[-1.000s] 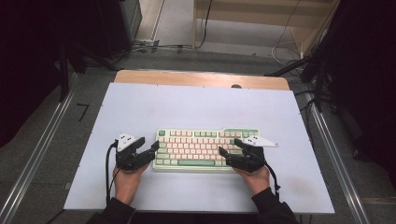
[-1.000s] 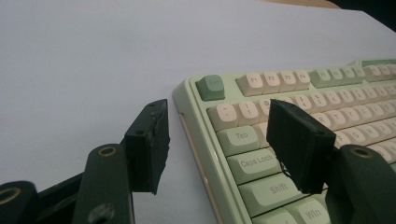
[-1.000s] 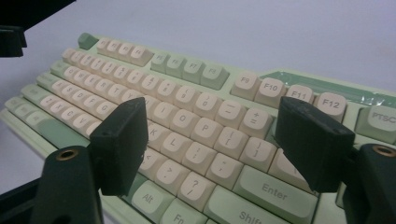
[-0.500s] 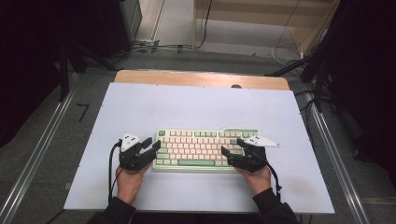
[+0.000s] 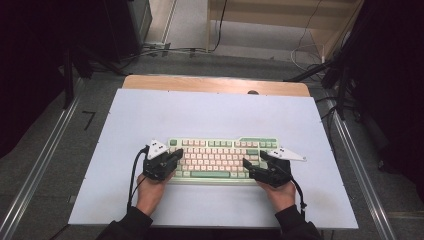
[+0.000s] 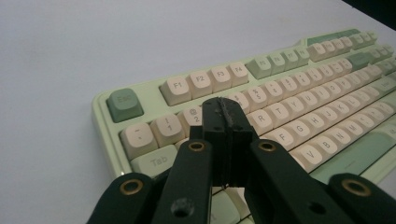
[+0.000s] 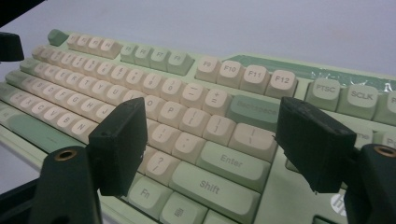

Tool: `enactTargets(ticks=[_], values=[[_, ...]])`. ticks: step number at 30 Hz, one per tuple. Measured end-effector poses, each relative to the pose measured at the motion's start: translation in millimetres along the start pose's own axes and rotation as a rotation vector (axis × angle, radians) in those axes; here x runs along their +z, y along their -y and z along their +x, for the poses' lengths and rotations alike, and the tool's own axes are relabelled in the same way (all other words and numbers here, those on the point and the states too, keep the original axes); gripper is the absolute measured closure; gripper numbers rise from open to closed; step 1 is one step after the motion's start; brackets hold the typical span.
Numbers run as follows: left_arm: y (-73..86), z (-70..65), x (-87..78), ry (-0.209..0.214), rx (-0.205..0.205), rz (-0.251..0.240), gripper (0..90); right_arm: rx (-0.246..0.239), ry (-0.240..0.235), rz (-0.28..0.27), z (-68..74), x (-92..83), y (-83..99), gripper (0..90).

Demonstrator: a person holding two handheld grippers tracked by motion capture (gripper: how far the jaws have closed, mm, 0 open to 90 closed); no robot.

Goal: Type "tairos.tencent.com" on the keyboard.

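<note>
Pale-green and cream, the keyboard (image 5: 222, 158) is lying flat on the white table (image 5: 210, 110), nearer the person's edge than the far edge, with its long axis running left to right across the high view. One keyboard is present, two grippers and two hands.

The left gripper (image 5: 175, 156) is sitting at the keyboard's left end and is pointing rightward over the keys. Its jaws have just been closing and are now standing pressed together with nothing between them, as the left gripper view shows: the joined tips (image 6: 226, 122) are hanging over the number row, close to the 2 key (image 6: 194, 115), with the Tab key (image 6: 156, 159) below and to their left. Whether the tips are touching a keycap cannot be told.

The right gripper (image 5: 252, 168) is sitting at the keyboard's right end, pointing leftward, and its jaws are standing wide apart and holding nothing. In the right gripper view the Enter key (image 7: 232, 161) and the Shift key (image 7: 210, 185) are lying between and beyond the two pads.

Judged from this layout, the closed left tips are serving as a single pressing point, and the coming move depends on the keys lying directly below and ahead of them; the left hand is the nearer one for the keyboard's left half, the right hand for its right half.
</note>
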State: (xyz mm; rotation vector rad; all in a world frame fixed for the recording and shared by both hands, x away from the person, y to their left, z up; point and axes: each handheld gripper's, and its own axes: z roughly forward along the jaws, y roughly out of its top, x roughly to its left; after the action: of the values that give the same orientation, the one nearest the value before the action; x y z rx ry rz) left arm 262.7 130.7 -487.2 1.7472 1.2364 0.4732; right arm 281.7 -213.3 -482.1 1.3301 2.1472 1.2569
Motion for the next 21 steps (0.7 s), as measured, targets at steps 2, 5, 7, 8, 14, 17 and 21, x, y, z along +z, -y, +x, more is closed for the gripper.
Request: enactTargets(ticks=[2,5,7,8,14,17,21], values=[[-1.0,-1.6,3.4,0.008,0.003,0.004,90.0,0.005,0.007,-0.001,-1.5,-2.0,1.2,23.7],[-2.9,-5.4,8.3,0.024,0.010,0.010,90.0,0.011,0.014,-0.004,-3.8,-4.9,2.9,23.8],[-3.8,-8.8,11.5,0.035,0.017,0.017,90.0,0.015,0.021,-0.003,-4.9,-6.4,3.8,23.9],[-4.0,-10.6,13.0,0.040,0.018,0.020,90.0,0.017,0.024,-0.004,-5.4,-7.1,4.2,23.9],[-8.2,-20.2,23.5,0.058,0.029,0.030,90.0,0.019,0.030,-0.002,-5.8,-8.6,5.2,24.2],[-8.8,-22.9,27.9,0.064,0.032,0.040,90.0,0.020,0.028,0.001,-5.6,-8.3,5.2,24.2],[-10.6,-26.1,32.4,0.070,0.032,0.048,90.0,0.019,0.027,0.002,-5.7,-7.9,5.0,24.3]])
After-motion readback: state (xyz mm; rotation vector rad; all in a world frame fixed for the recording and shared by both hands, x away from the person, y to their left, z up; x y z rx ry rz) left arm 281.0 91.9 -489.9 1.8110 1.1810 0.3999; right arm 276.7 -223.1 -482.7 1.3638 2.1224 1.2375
